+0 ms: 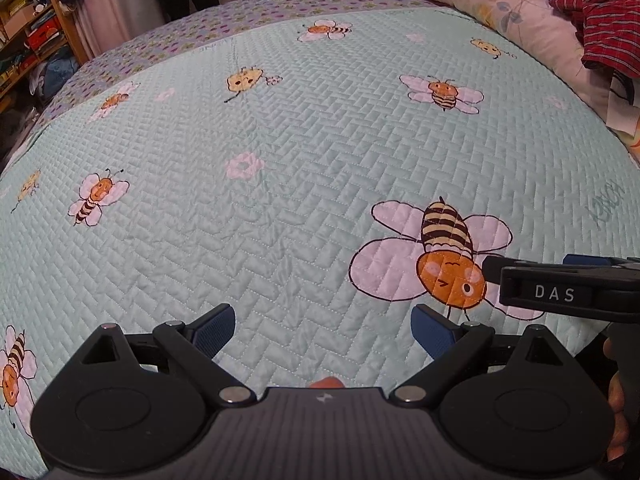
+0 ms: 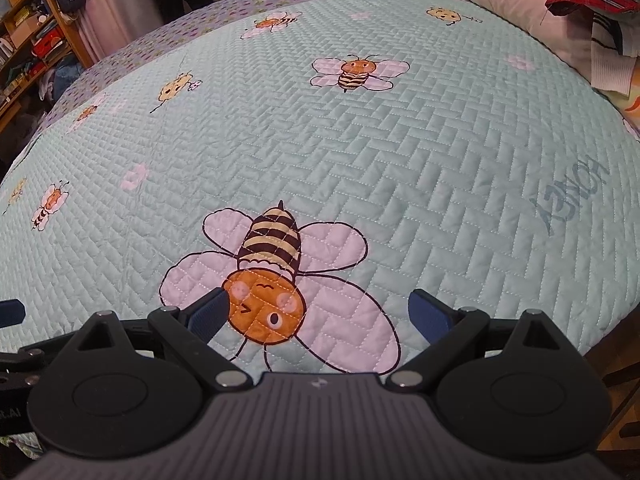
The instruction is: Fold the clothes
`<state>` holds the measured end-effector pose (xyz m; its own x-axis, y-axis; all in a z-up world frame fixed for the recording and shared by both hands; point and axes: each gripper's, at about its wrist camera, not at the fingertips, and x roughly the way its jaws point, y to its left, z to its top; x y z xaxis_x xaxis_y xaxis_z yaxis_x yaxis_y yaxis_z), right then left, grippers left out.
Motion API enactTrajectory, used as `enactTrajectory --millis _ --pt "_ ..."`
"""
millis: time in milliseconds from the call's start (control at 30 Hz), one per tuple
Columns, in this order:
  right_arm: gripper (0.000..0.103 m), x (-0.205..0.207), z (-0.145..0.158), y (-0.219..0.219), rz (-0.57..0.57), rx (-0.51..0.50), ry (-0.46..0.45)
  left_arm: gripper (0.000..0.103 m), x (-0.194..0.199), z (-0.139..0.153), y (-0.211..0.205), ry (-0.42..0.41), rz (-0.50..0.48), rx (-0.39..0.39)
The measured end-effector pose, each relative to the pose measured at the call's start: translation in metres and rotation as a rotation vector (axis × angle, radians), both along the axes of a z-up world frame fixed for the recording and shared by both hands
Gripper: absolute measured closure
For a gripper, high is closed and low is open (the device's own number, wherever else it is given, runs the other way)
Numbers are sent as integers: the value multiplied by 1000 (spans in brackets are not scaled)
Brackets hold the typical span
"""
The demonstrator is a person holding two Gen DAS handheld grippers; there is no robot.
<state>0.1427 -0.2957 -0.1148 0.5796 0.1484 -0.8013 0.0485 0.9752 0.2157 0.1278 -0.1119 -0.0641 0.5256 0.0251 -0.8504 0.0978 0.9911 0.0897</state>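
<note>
Folding not begun: my left tool [image 1: 323, 330] and right tool [image 2: 317, 314] hang wide and empty over the bare bed [image 1: 304, 208]. Clothes [image 1: 608, 28] sit heaped unfolded by the pillow [image 1: 500, 4], well apart from both.

Home bedroom: quilted bee bedspread [image 1: 280, 200], pillow [image 1: 500, 4], cluttered wooden shelves [image 1: 28, 32].

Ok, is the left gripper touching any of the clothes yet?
Apart. The left wrist view shows the left gripper open over bare quilt, while the red plaid garment lies in the pile by the pillow at the far right.
</note>
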Motion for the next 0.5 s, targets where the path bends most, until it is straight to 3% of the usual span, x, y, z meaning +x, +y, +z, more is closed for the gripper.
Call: enactTrajectory --millis 500 --pt "7 1 0 0 -5 -15 2 8 0 -4 -1 10 2 23"
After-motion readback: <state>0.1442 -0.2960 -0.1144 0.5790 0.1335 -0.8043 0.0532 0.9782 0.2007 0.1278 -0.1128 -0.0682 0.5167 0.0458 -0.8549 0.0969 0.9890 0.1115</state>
